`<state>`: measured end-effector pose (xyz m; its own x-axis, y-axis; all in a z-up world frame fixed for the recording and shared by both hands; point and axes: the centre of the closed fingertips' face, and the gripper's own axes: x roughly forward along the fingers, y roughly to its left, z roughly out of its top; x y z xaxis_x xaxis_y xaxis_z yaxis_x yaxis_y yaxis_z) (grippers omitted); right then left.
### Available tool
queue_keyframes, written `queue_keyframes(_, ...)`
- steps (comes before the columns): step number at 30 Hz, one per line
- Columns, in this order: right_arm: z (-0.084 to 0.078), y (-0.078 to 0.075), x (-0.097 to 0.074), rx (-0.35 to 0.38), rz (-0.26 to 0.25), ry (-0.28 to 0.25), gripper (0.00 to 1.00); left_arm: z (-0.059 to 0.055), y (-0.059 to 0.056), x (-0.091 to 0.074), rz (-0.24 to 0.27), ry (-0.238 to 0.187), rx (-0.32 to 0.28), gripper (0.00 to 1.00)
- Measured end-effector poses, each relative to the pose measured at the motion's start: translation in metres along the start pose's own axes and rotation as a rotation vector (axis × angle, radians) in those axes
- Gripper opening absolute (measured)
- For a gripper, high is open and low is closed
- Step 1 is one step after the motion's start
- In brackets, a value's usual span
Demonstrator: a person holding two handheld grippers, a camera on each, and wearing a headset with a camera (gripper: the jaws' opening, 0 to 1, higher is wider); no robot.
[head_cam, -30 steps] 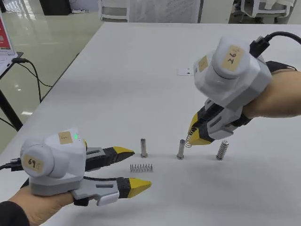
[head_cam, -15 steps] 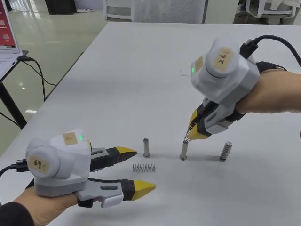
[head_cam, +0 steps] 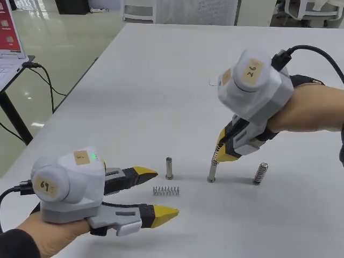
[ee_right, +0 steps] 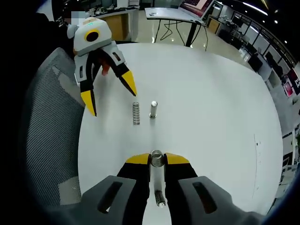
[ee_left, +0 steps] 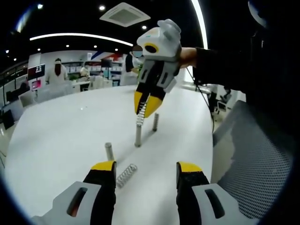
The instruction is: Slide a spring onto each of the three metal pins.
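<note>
Left gripper (ee_left: 146,167) nearest, low over the white table (head_cam: 161,86), jaws wide apart, holding nothing; no shift in it over the last second. Loose spring (head_cam: 165,190) lies flat between those jaws, to the person's left of the middle pin (head_cam: 212,172) and a little nearer. Bare pin (head_cam: 169,167) stands upright just beyond the loose spring, same side of the middle pin, nothing on it.

The change is at the middle pin. Right gripper (head_cam: 221,155), jaws pinched on the held spring (head_cam: 215,156), has drifted across. A second ago the coil hung off to the right of the pin's top; now its lower end sits at the tip, roughly in line with the shaft. Left gripper view agrees: coil meets pin top. Can't tell whether the first turns are over the tip yet.

Sprung pin (head_cam: 260,173), right of the middle pin, already wears its spring.

Reading: one done, second at the threading point, third spring waiting. A slight tilt could snag the coil on the tip
</note>
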<state>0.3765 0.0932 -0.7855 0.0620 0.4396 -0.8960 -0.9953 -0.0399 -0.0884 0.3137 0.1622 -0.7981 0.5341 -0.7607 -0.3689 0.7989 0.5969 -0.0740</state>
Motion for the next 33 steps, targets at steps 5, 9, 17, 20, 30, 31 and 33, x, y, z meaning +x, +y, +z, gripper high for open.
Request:
queue_keyframes(5,-0.001,0.000,0.005,0.001,0.004,0.007,0.08,-0.001,0.001,0.000,0.001,0.002,0.000,0.46)
queue_keyframes(9,-0.002,-0.001,0.010,0.007,0.013,0.012,0.08,-0.001,0.002,-0.001,0.004,0.001,-0.002,0.45)
queue_keyframes(17,-0.011,-0.002,0.027,0.012,0.025,0.037,0.08,-0.003,0.002,-0.002,0.004,0.005,-0.003,0.45)
queue_keyframes(20,-0.013,0.000,0.031,0.018,0.030,0.045,0.08,-0.003,0.002,-0.002,0.005,0.007,-0.002,0.45)
queue_keyframes(30,-0.021,0.000,0.048,0.032,0.034,0.055,0.08,-0.004,0.002,-0.002,0.006,0.011,0.000,0.45)
queue_keyframes(31,-0.022,0.000,0.050,0.032,0.033,0.056,0.08,-0.004,0.002,-0.002,0.006,0.011,0.001,0.45)
queue_keyframes(33,-0.023,0.000,0.052,0.034,0.032,0.059,0.08,-0.004,0.002,-0.002,0.006,0.013,0.002,0.45)
